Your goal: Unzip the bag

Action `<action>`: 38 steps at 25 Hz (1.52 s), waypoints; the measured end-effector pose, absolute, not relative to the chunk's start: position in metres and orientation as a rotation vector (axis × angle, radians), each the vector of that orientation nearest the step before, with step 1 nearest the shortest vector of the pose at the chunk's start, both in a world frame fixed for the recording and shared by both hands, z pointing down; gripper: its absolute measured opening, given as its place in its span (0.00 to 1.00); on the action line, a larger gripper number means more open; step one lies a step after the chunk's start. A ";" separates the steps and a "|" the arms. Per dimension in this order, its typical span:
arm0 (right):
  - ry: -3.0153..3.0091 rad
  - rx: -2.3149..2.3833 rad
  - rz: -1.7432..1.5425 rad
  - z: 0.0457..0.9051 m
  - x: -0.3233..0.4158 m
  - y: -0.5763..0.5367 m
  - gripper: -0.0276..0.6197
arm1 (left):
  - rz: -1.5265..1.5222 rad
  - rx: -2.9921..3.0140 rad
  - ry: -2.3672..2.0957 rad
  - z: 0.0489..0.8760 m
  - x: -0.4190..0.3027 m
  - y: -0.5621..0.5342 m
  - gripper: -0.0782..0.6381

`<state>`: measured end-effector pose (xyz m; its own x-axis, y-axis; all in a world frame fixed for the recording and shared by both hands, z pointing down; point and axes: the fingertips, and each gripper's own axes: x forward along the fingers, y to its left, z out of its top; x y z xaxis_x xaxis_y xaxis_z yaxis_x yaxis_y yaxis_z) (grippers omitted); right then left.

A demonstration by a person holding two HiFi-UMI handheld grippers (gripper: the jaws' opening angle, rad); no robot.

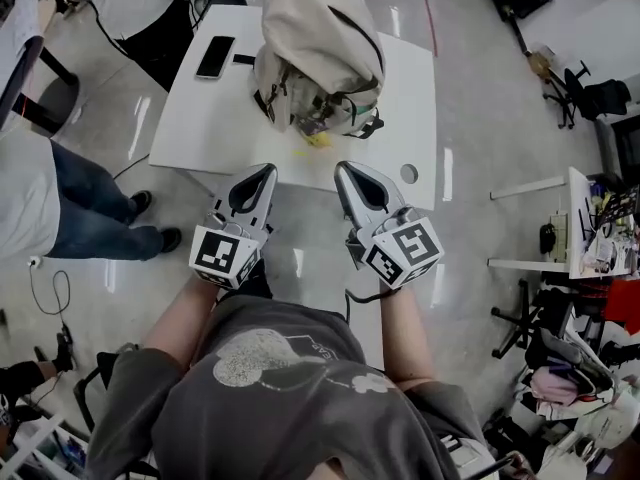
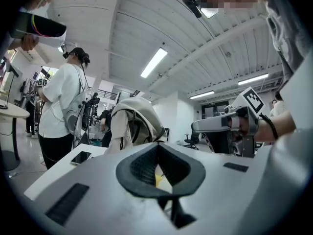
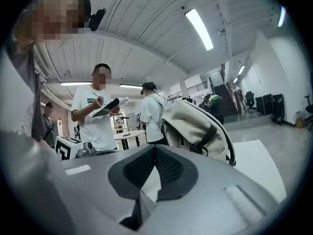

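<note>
A cream backpack (image 1: 318,53) with dark straps stands upright on the white table (image 1: 200,118); it also shows in the left gripper view (image 2: 133,124) and the right gripper view (image 3: 195,129). A small yellow thing (image 1: 316,139) lies at its foot. My left gripper (image 1: 266,171) hangs shut and empty at the table's near edge, short of the bag. My right gripper (image 1: 343,168) is level with it, also shut on nothing. Both tips meet in their own views, the left gripper (image 2: 157,148) and the right gripper (image 3: 154,150).
A black phone (image 1: 215,56) lies on the table's far left. A round hole (image 1: 408,173) sits near the table's right front corner. A person in jeans (image 1: 60,208) stands left of the table. Desks and chairs (image 1: 570,228) crowd the right side.
</note>
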<state>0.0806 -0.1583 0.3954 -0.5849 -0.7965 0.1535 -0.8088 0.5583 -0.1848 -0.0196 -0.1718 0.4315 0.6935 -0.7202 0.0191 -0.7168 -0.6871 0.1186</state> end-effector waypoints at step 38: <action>-2.744 1.237 0.333 0.401 0.099 0.086 0.03 | -0.110 2.689 -1.340 0.395 0.011 0.066 0.12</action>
<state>0.0994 0.0861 0.4008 -0.6609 -0.7256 0.1919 -0.7504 0.6432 -0.1523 0.0107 0.0655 0.3952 0.6019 -0.7986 -0.0049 -0.7888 -0.5954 0.1527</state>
